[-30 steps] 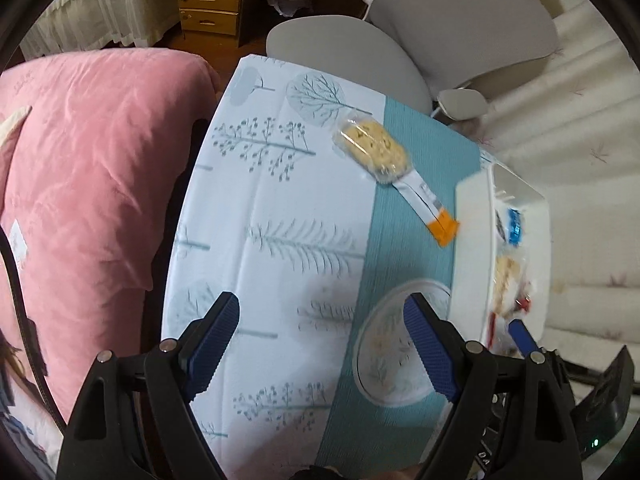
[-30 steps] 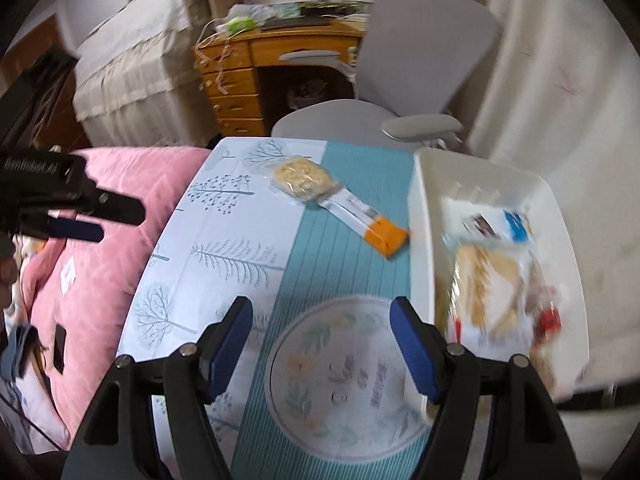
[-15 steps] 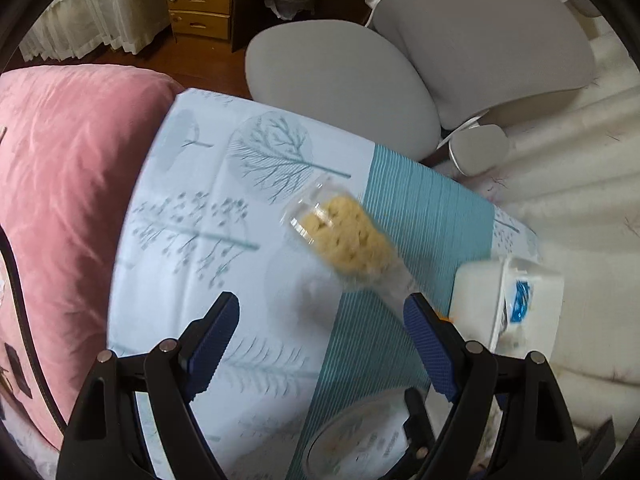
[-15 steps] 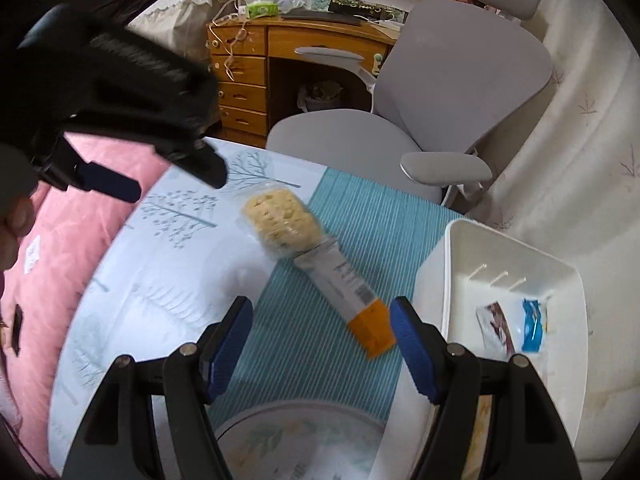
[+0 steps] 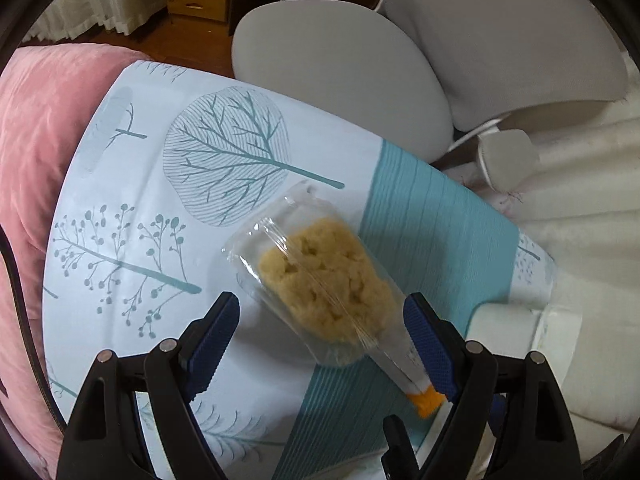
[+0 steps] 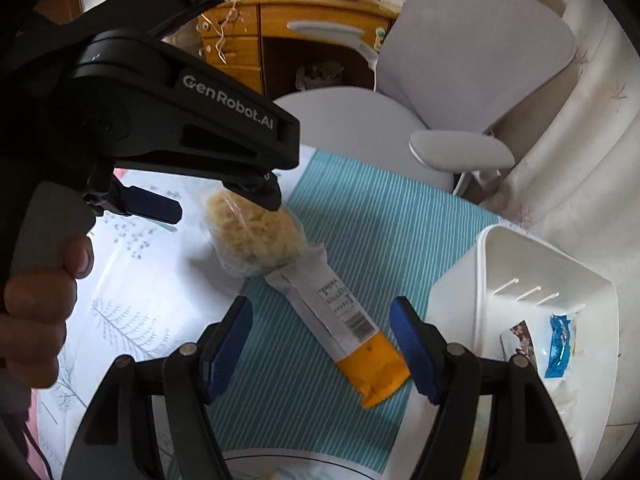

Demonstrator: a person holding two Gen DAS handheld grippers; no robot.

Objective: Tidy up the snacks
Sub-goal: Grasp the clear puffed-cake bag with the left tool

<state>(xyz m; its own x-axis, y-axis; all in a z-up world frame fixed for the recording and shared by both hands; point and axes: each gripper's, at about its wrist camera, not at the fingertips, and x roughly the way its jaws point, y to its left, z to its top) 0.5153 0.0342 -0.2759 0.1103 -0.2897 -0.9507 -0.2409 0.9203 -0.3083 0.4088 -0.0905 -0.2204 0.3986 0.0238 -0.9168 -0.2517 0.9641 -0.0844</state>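
A clear bag of yellow snack (image 5: 324,280) lies on the table, also in the right wrist view (image 6: 252,236). My left gripper (image 5: 324,332) is open, its blue pads either side of the bag's near end; it shows in the right wrist view (image 6: 216,200) just over the bag. A white and orange snack bar (image 6: 344,328) lies partly under the bag; its orange end shows in the left wrist view (image 5: 426,398). My right gripper (image 6: 322,340) is open, straddling the bar from above. A white bin (image 6: 532,264) at right holds several snack packets.
The table has a tree-print cloth (image 5: 160,208) and a teal striped runner (image 6: 360,216). A grey office chair (image 6: 460,64) stands beyond the far edge, a wooden desk (image 6: 280,24) behind it. Pink bedding (image 5: 36,120) borders the left side.
Both grippers have moved forward and down across the table: the left onto the clear bag, the right onto the orange bar. Both stay open. The snacks have not moved.
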